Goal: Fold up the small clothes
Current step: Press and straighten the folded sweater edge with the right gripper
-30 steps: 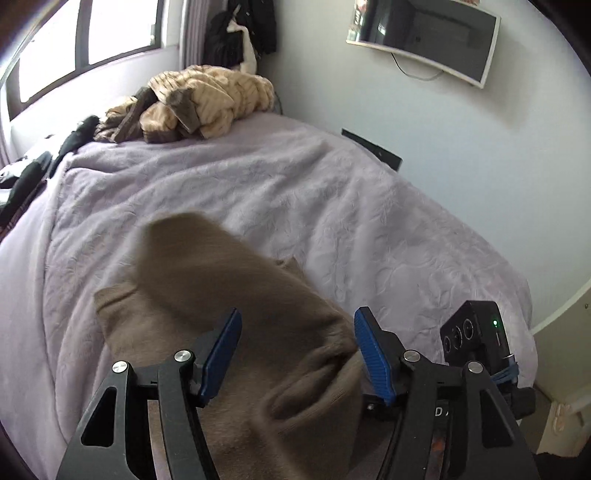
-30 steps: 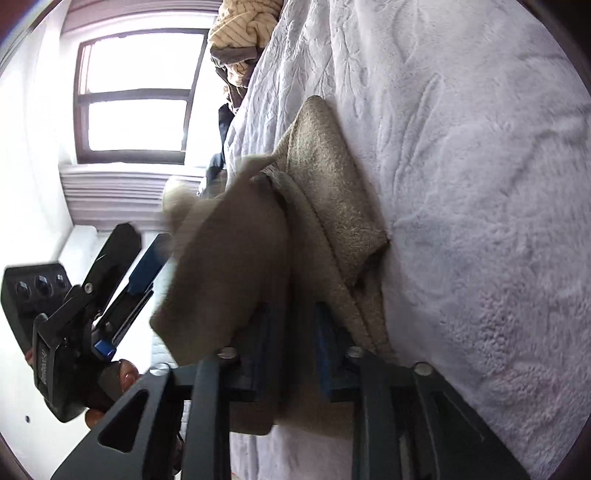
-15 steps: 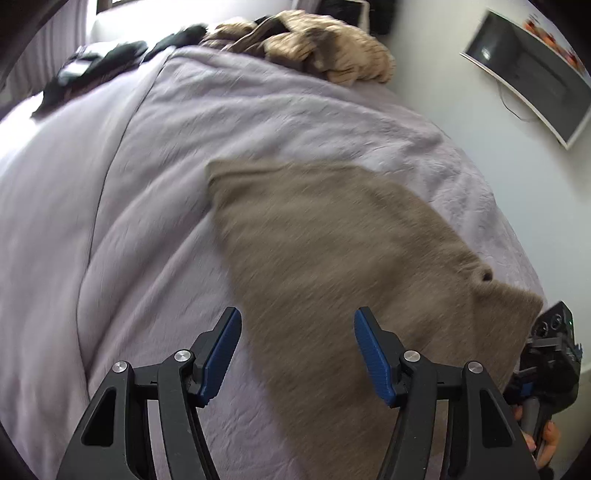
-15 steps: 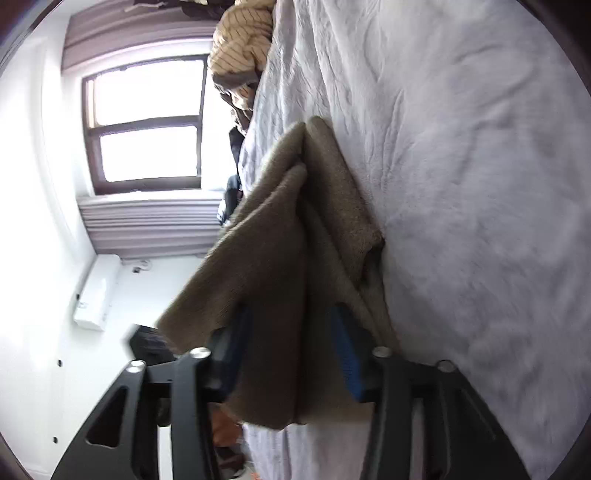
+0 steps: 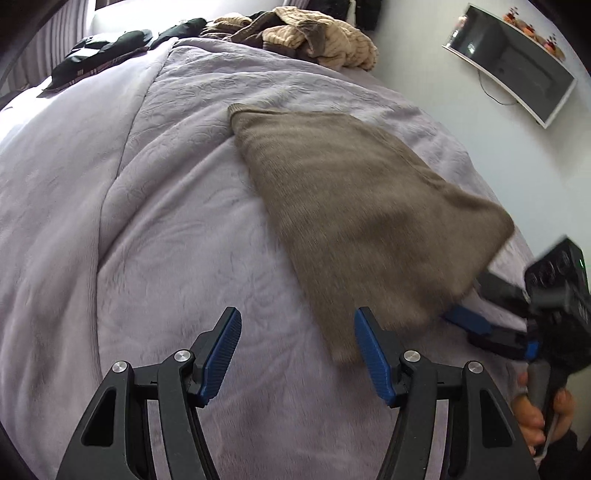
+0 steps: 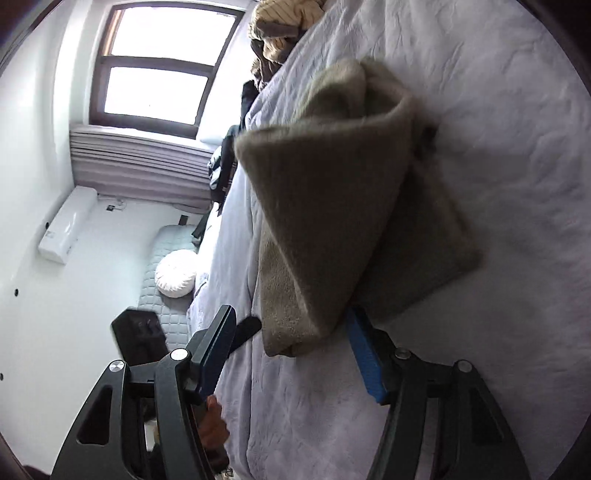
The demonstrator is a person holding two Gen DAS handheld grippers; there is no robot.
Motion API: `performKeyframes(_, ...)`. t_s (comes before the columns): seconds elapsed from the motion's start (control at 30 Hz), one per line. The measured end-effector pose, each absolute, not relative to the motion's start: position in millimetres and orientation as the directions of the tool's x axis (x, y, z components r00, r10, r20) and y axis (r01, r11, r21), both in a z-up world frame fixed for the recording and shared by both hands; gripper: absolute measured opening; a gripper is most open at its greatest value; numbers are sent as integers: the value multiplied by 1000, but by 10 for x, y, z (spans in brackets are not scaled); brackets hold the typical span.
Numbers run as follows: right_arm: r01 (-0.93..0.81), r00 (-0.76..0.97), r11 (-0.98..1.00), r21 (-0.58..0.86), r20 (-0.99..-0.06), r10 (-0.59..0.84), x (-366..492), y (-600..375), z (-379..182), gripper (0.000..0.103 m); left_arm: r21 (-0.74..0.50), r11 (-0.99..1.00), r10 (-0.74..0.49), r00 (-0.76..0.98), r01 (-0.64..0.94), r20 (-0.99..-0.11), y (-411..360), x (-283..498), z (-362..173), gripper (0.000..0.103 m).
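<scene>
A brown knit garment [image 5: 351, 206] lies folded on the lilac bedspread [image 5: 147, 229]. My left gripper [image 5: 297, 332] hovers open over bare bedspread, just left of the garment's near corner, with nothing between its fingers. At the right edge of the left wrist view my right gripper [image 5: 465, 297] sits at the garment's lower right edge, held by a hand [image 5: 535, 417]. In the right wrist view the right gripper [image 6: 291, 339] has its jaws opening. The garment's [image 6: 332, 206] folded corner droops between them, and the pads no longer press on it.
A heap of beige and brown clothes [image 5: 314, 33] and dark clothes [image 5: 103, 55] lie at the bed's far end. A wall screen [image 5: 513, 62] hangs to the right. A window [image 6: 166, 62], a white wall unit [image 6: 68, 225] and a round white cushion [image 6: 175, 273] lie beyond the bed's edge.
My left gripper swung off the garment and sank toward the bedspread, and the garment came down flatter. My right gripper went from shut on the garment's edge to jaws apart.
</scene>
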State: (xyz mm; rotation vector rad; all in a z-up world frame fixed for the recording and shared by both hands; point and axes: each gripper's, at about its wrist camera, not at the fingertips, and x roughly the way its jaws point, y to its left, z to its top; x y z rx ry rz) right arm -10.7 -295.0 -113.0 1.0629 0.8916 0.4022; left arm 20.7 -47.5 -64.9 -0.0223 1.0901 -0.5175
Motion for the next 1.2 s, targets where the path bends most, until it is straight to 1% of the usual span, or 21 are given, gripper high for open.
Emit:
performKeyframes(0.1,147,610,453,879,-441,658,-17,-2914,-1138,65,-195,862,-385,356,467,-851,-558,-15,-665,65)
performKeyframes(0.17,164,613,447,879,-446,652,46,-2915,-1144,58,-157,850,-370,356,503,-858,-643,-85,-681,65)
performKeyframes(0.23,184,616,431,884,-445,650,129,-2922,-1156,57,-151,840,-374,355,521,-857,-739,-123,-696,65)
performKeyframes(0.3,199,619,417,887,-444,648,104,-2942,-1166,51,-121,854,-350,386,506,-854,-828,-116,-702,65)
performKeyframes(0.33,201,620,419,886,-446,646,62,-2952,-1172,36,-88,874,-316,423,478,-849,-855,-98,-693,65)
performKeyframes(0.37,196,621,422,885,-445,645,57,-2959,-1129,12,-72,890,-298,456,450,-839,-862,-74,-670,65)
performKeyframes(0.4,180,628,422,889,-434,646,21,-2967,-1085,9,-79,900,-299,474,429,-828,-839,-53,-641,65)
performKeyframes(0.43,160,635,427,890,-424,646,2,-2962,-1014,9,-91,905,-306,487,417,-818,-808,-39,-619,64)
performKeyframes(0.47,135,639,442,887,-419,645,-12,-2943,-941,9,-105,907,-318,499,409,-806,-762,-38,-594,60)
performKeyframes(0.53,108,629,487,867,-439,642,-35,-2883,-884,9,-127,902,-343,507,412,-791,-676,-61,-590,52)
performKeyframes(0.63,165,604,494,853,-484,634,-84,-2886,-1115,9,-120,907,-327,497,403,-804,-604,-60,-706,52)
performKeyframes(0.7,245,578,465,851,-513,634,-184,-2938,-1377,9,-146,912,-329,471,383,-819,-539,-59,-798,52)
performKeyframes(0.77,260,577,429,865,-495,649,-305,-3001,-1467,9,-168,914,-334,451,369,-828,-473,-81,-849,53)
performKeyframes(0.87,245,575,497,833,-537,617,-454,-3114,-1320,9,-172,913,-339,452,370,-825,-368,-157,-805,53)
performKeyframes(0.9,236,579,534,812,-559,594,-506,-3168,-1235,9,-152,919,-321,465,365,-825,-317,-176,-764,53)
performKeyframes(0.93,227,593,568,791,-575,563,-569,-3237,-1139,11,-147,922,-315,471,359,-824,-282,-187,-730,53)
performKeyframes(1.0,218,623,619,754,-596,507,-666,-3346,-978,13,-186,924,-334,471,334,-817,-169,-151,-639,53)
performKeyframes(1.1,172,683,676,717,-581,442,-761,-3426,-672,13,-243,923,-364,477,297,-800,-105,-25,-515,53)
performKeyframes(1.2,65,697,741,668,-562,445,-637,-3292,-325,13,-271,915,-389,481,298,-786,-225,123,-411,53)
